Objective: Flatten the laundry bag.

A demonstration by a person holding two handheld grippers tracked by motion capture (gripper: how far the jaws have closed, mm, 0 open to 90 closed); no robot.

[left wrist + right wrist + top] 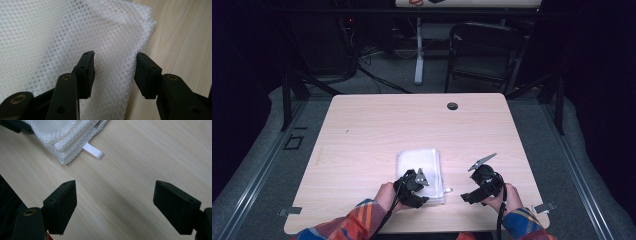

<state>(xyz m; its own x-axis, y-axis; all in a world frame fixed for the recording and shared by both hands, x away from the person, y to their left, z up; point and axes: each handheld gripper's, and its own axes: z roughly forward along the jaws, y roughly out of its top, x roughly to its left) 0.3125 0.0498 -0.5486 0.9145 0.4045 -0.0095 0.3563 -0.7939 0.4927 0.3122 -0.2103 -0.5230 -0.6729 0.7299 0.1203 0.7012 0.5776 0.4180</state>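
While the folded white cloth [420, 172] lies flat on the surface [377, 125], toward the near edge and a little left of its middle, both claws attend it from the person's side. Item one, cloth: waffle-textured, stacked in several layers, a small white loop tag [93, 151] sticking out from its near right corner onto bare wood. Item two, left claw [115, 75]: poised over the cloth's near right portion, jaws parted and straddling the layered edge, one pad [88, 72] over the fabric and the other near the cloth's right edge; the pads do not yet press, so nothing is grasped. The placement suggests a pinch on the top layers at that corner, probably to lift or unfold them. Item three, right claw [115, 207]: released, jaws standing wide over bare wood just right of the cloth, near the tag, apart from the fabric; it seems kept at hand to take a second corner or steady the stack. Item four, hands [386, 194]: plaid-sleeved forearms enter over the near edge. Item five, background: a small dark grommet [452, 106] near the far edge, well apart from the work.
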